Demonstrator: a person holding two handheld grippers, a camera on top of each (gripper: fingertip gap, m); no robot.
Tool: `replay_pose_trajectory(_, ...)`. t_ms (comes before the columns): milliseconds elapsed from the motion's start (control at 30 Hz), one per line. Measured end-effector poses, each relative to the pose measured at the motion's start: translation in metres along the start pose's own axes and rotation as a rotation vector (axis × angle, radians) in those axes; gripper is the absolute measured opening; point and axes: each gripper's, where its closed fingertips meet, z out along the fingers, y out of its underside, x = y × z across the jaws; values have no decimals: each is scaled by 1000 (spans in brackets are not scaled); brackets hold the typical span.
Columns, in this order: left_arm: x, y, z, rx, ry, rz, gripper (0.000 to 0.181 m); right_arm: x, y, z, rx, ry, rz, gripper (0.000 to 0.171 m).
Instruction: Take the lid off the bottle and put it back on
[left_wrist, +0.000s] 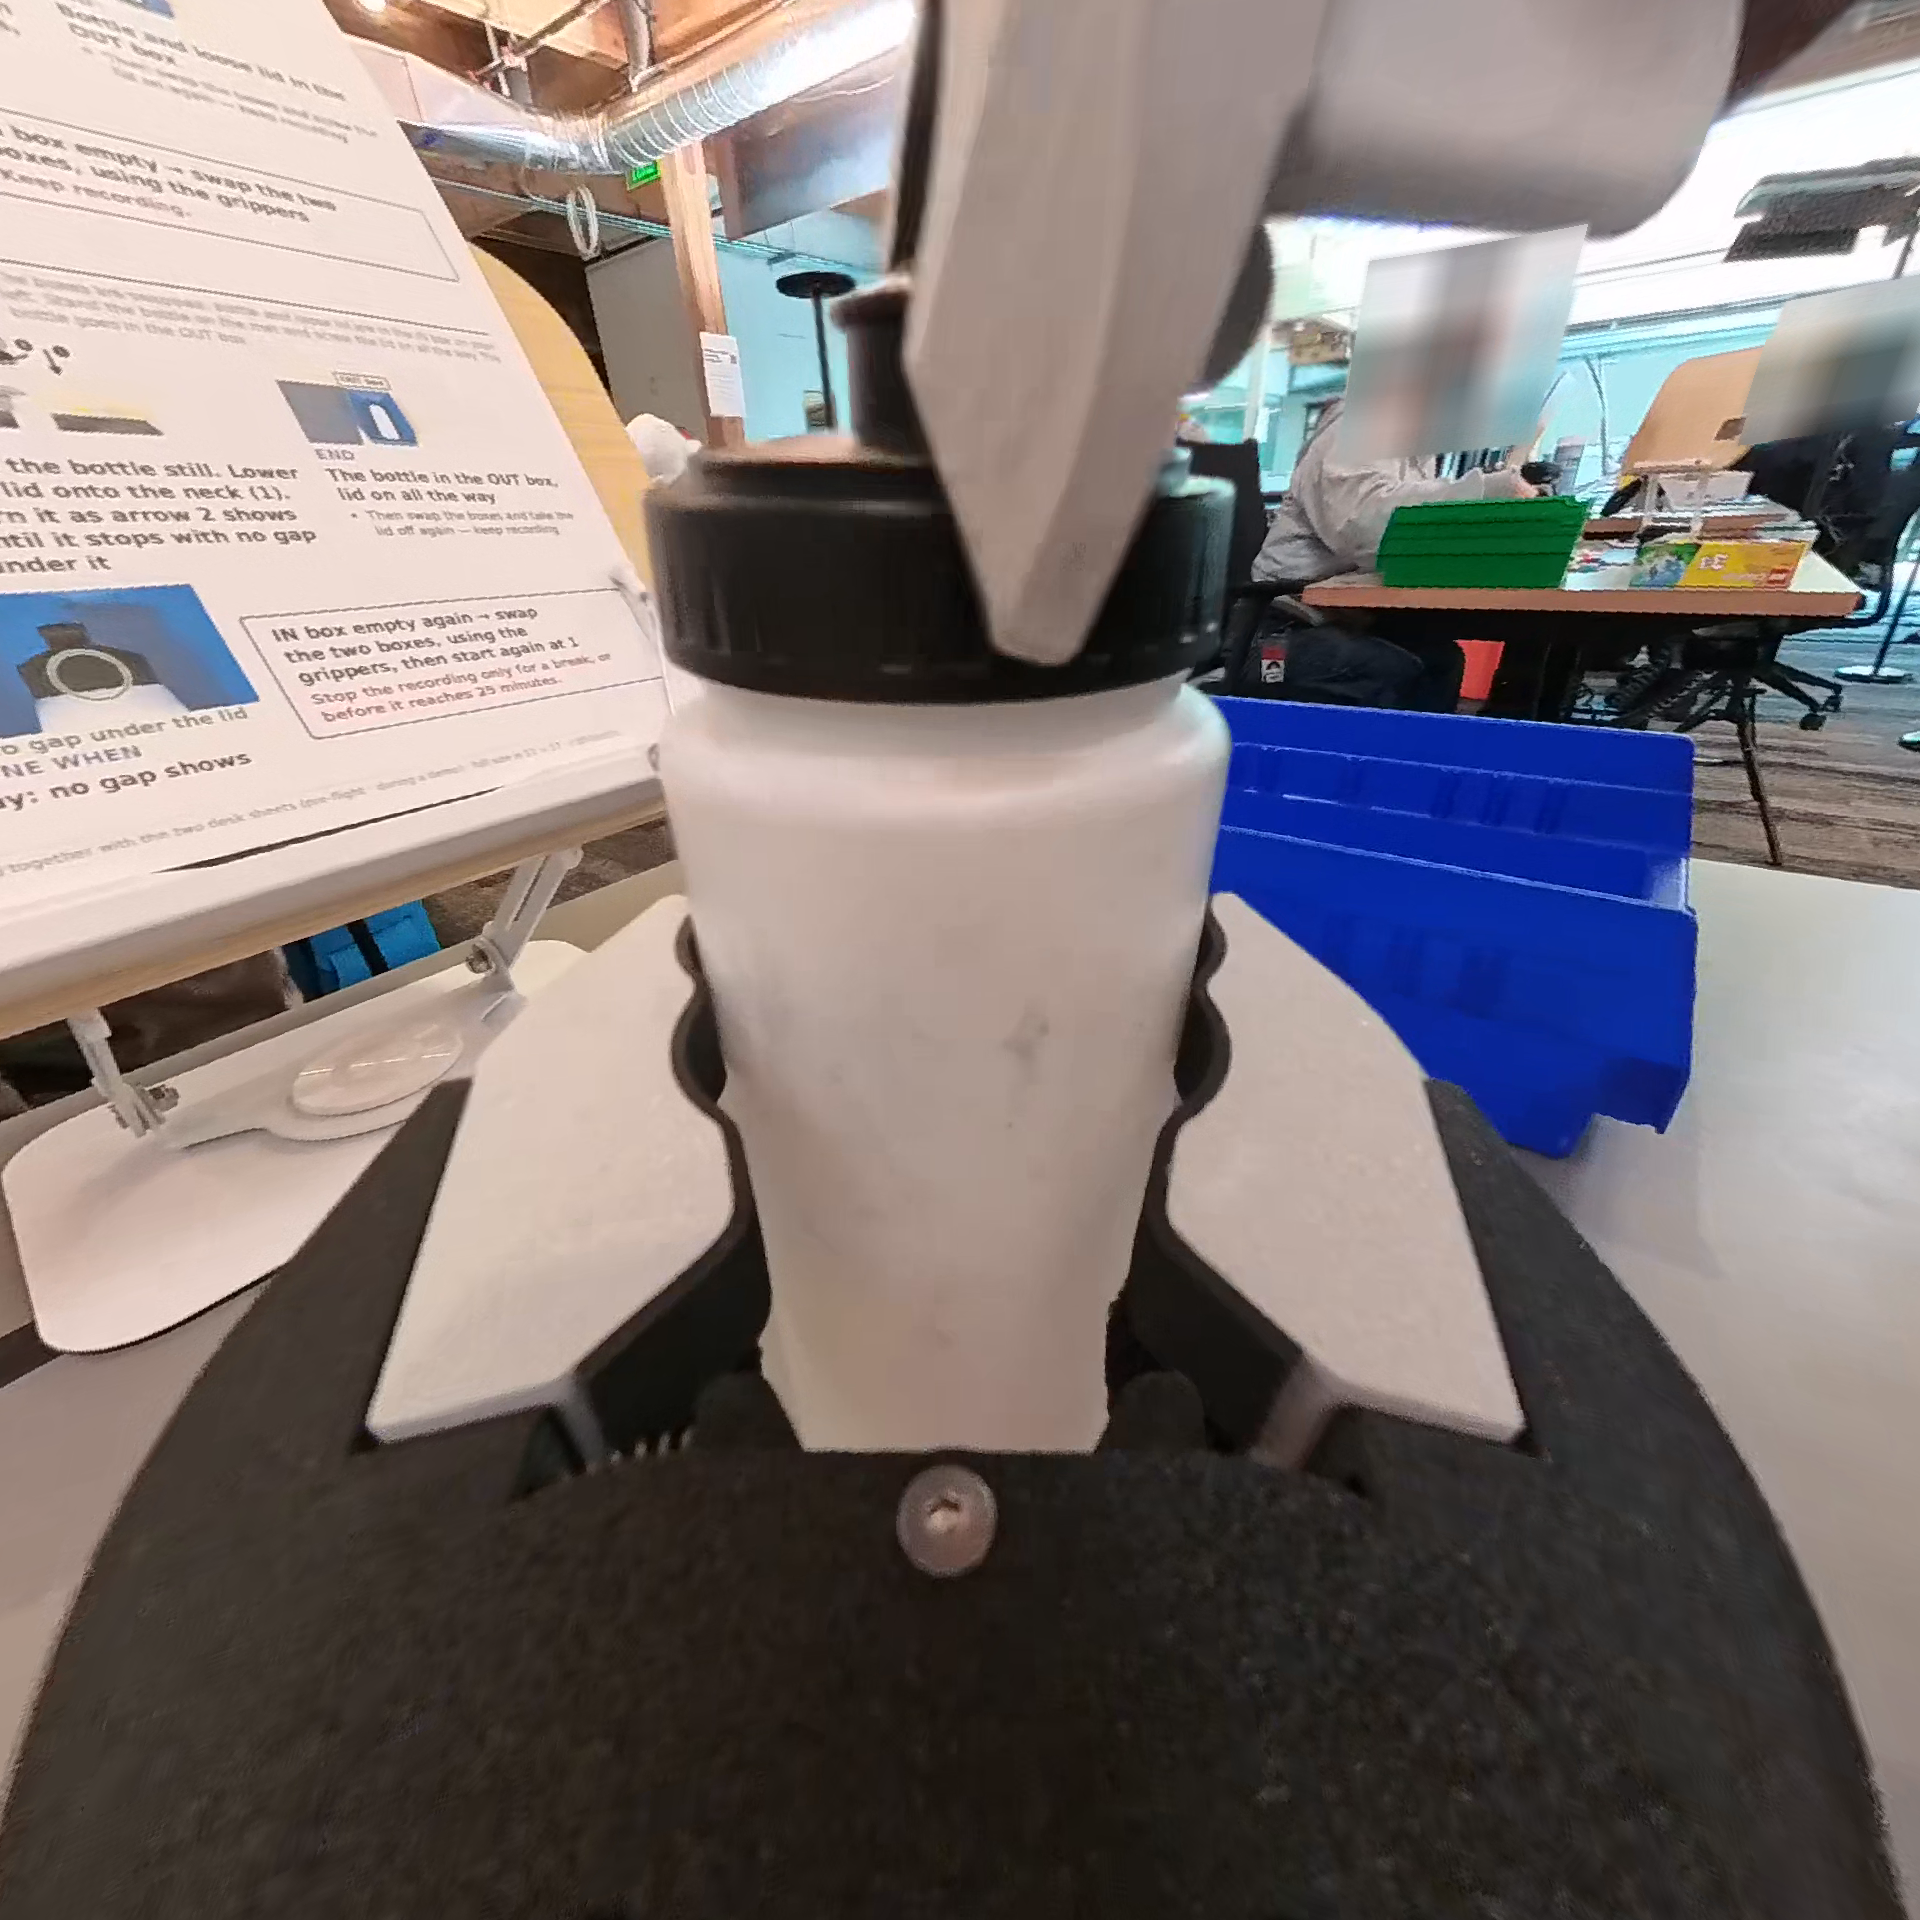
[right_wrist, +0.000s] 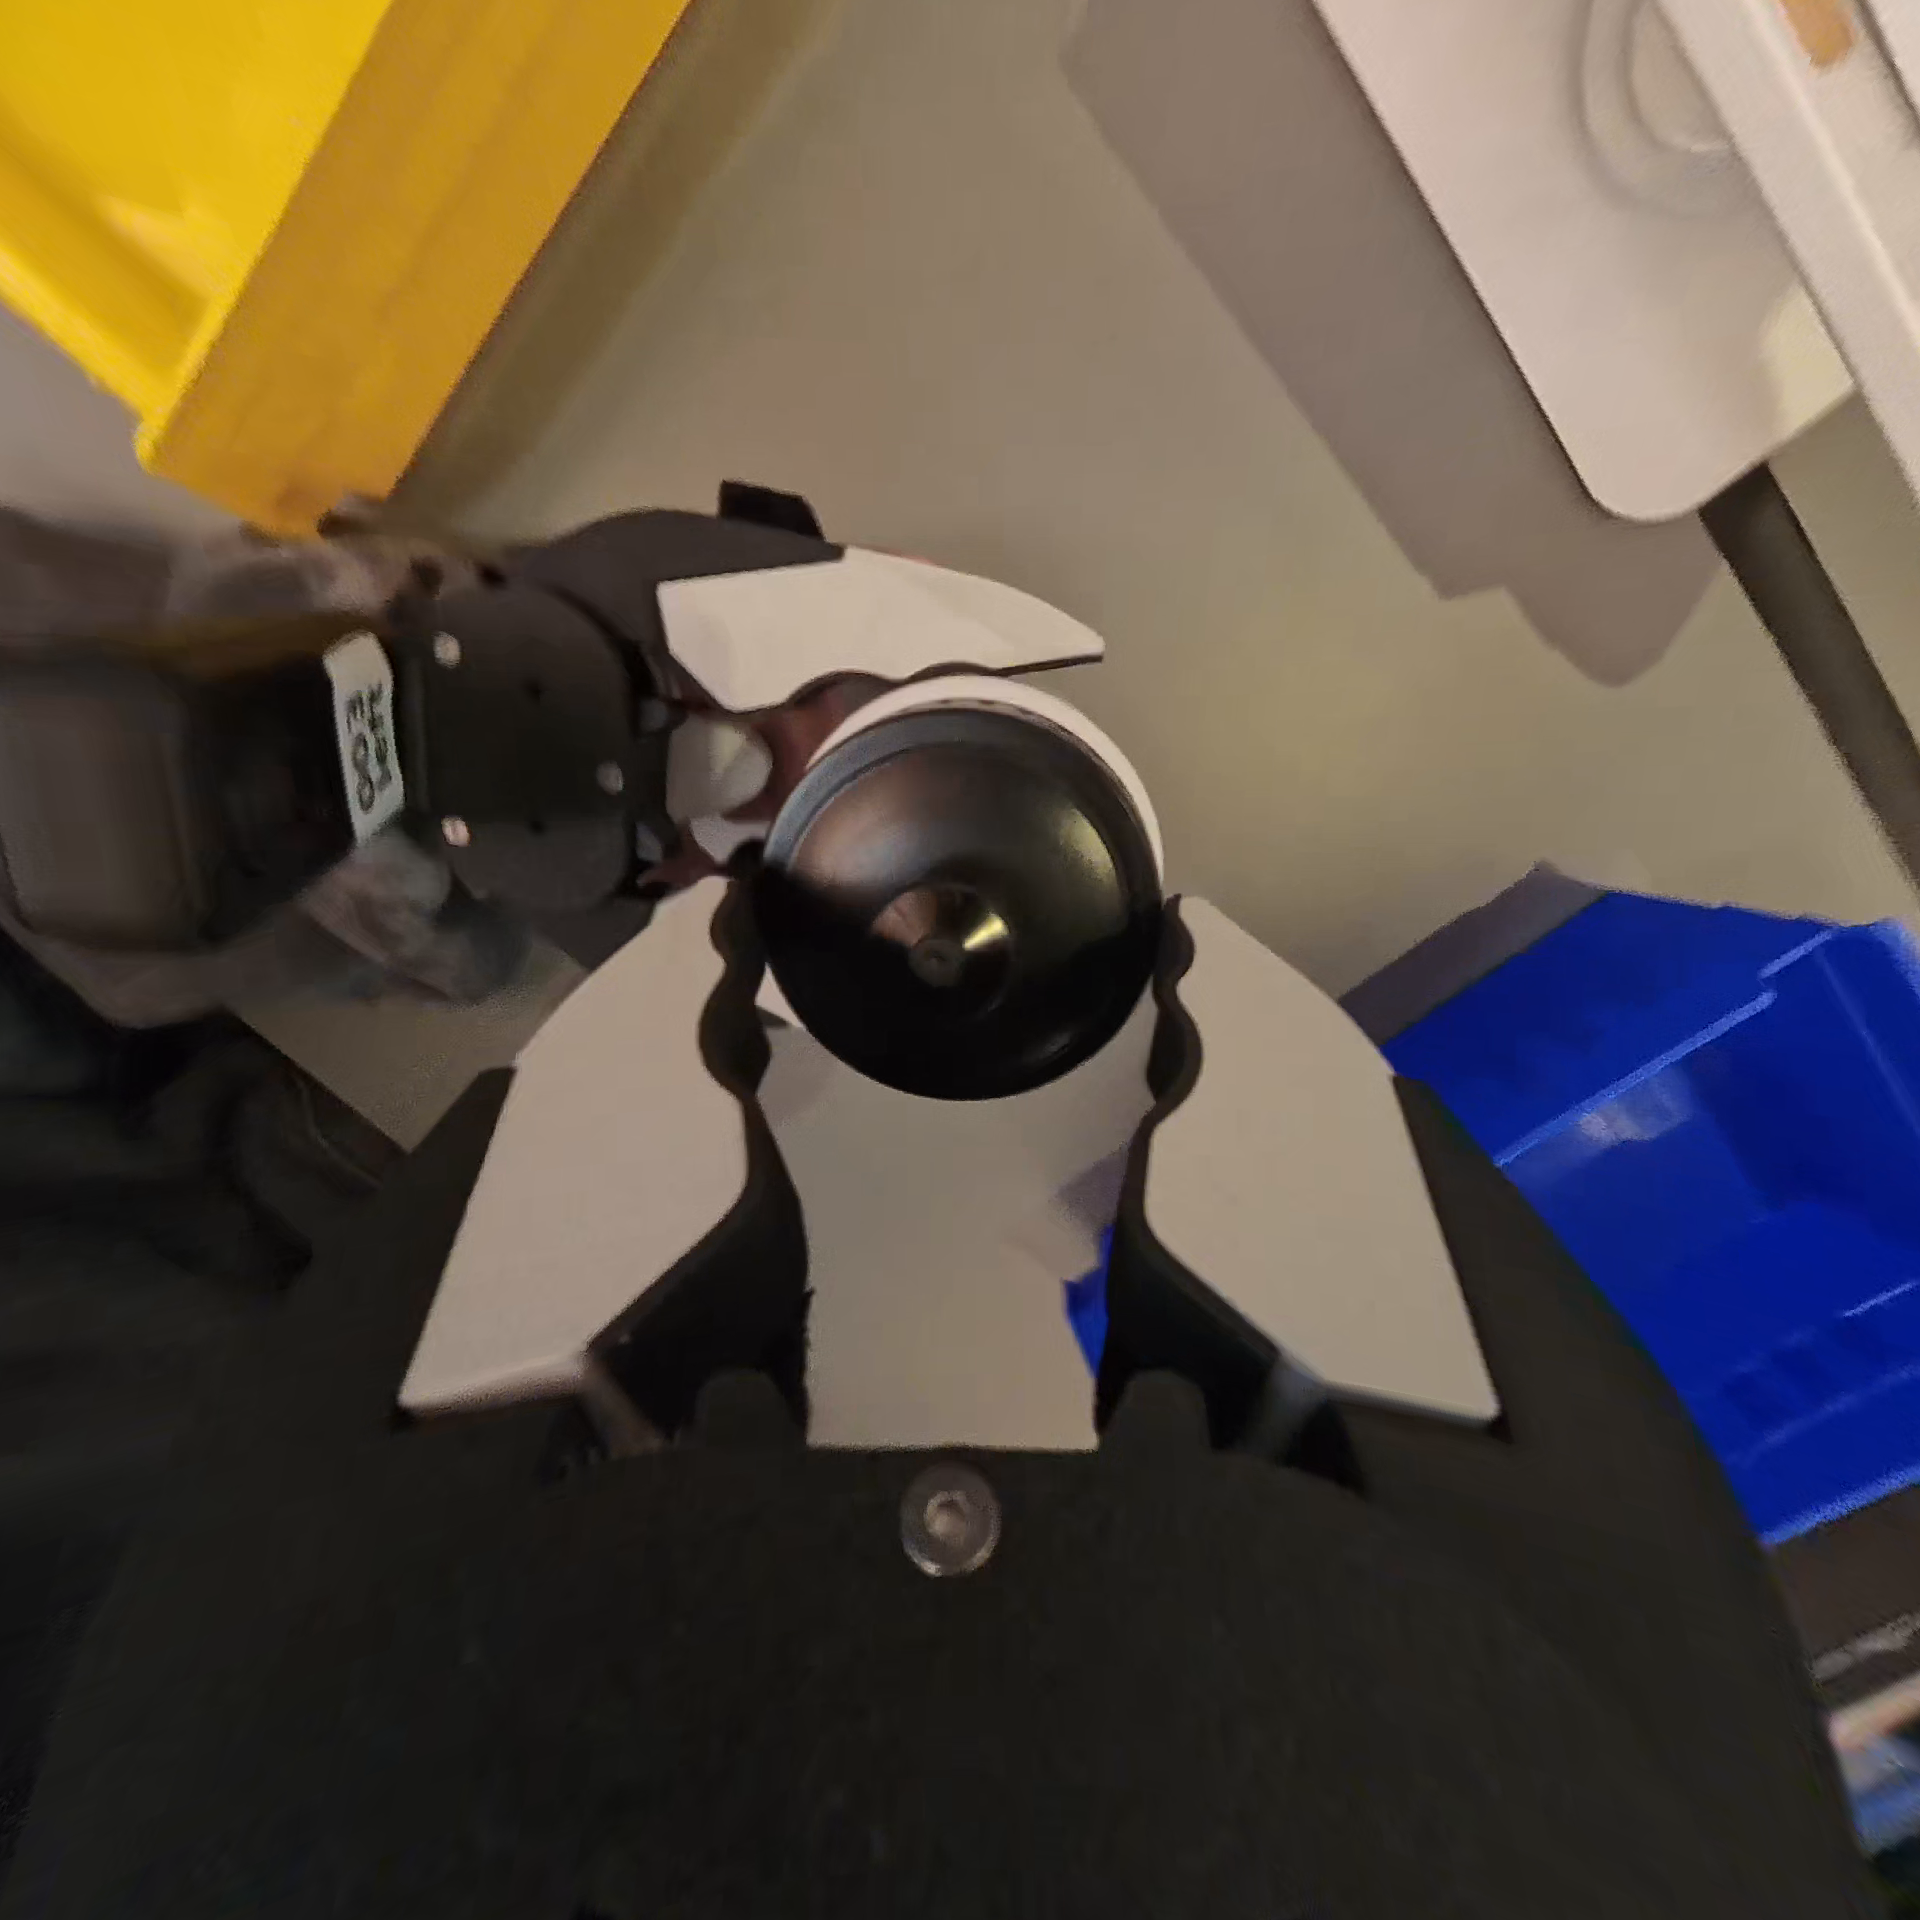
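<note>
Bright, even light; blurred edges.

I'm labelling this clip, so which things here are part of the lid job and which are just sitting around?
In the job: bottle, lid, left gripper shut on the bottle, right gripper around the lid.

Lying about: blue bin, yellow bin, instruction sheet on its stand.

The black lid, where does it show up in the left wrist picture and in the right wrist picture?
Left wrist view: the black lid sits above centre, seen from the side atop the white bottle, with a tong of the other gripper pressed on its right edge.
Right wrist view: the lid is at centre, seen from above, between the right gripper tongs.
Shared landmark: the blue bin, right of the bottle in both.
</note>
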Motion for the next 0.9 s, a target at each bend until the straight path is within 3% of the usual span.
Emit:
replay_pose_trajectory(133, 5, 0, 1, 5, 42, 1, 86, 2, 6, -2, -109, -25, -247, 72)
replay_pose_trajectory(600, 13, 0, 2, 16, 129, 15, 86, 9, 7, -7, -347, 27, -1572, 72)
replay_pose_trajectory(733, 12, 0, 2, 16, 134, 9, 86, 10, 4, -7, -388, 66, -1723, 72)
replay_pose_trajectory(900, 9, 1, 2, 13, 132, -19, 86, 9, -1, -11, -272, 87, -1647, 70)
